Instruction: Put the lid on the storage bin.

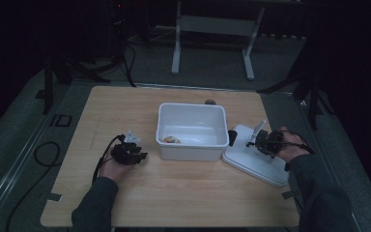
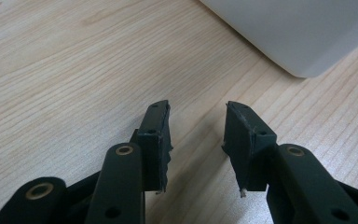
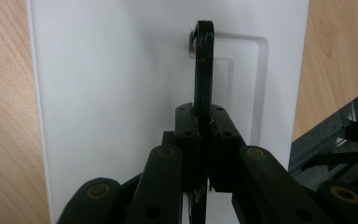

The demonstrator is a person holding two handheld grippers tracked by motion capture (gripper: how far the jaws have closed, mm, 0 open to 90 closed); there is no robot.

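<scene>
**Right gripper pinches the lid's handle; left gripper spread above bare wood**

The right gripper [image 3: 204,140] has its jaws pressed together on the thin black upright handle [image 3: 203,65] of the flat white plastic lid [image 1: 251,157], which lies on the pale wooden table [image 1: 174,193] just right of the white rectangular plastic tub [image 1: 192,130]. The handle's lower end is hidden behind the jaws. The left gripper [image 2: 198,135] is spread with nothing between its pads, over the table left of the tub, one tub corner cut off at the top of the left gripper view. A small yellowish item [image 1: 171,140] lies inside the tub, too dim to identify
</scene>
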